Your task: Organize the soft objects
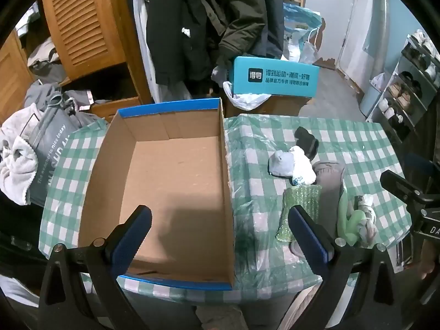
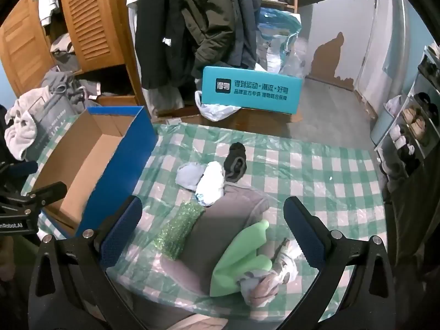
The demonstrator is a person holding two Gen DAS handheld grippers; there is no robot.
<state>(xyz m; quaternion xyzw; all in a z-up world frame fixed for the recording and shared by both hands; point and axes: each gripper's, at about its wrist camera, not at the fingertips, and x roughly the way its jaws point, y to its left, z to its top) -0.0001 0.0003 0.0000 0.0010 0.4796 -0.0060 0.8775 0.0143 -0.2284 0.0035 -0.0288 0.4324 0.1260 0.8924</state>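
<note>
An open cardboard box with blue outer walls stands on the left of the checked table; it also shows in the right wrist view. Soft items lie to its right: a black sock, a white sock, a pale blue-grey sock, green bubble wrap, a grey cloth, green foam and a patterned sock bundle. My left gripper is open above the box's near right corner. My right gripper is open above the grey cloth and foam.
A teal printed box sits on a stand behind the table. Coats hang at the back. A wooden louvred cabinet and piled laundry are on the left. A shoe rack stands on the right.
</note>
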